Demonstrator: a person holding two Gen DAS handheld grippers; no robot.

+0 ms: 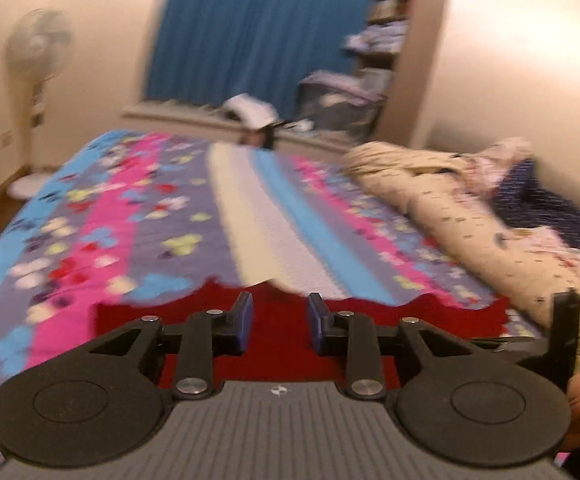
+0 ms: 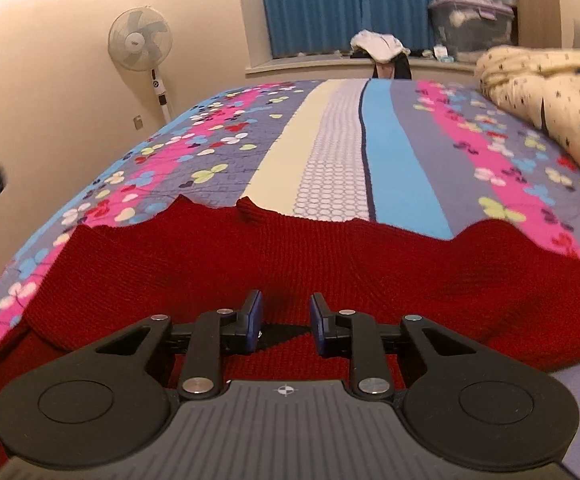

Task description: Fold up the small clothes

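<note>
A dark red knitted garment (image 2: 290,264) is spread flat on the near part of a bright floral striped bedspread (image 2: 385,136), its long axis running left to right. It is lain over closely by the right gripper (image 2: 286,318), which is tilted downward with jaws part-open and nothing pinched between them. The left gripper (image 1: 280,322) (its view is blurred) is seen above the garment's far edge, likewise part-open and empty, so the right hand is judged nearer.
</note>
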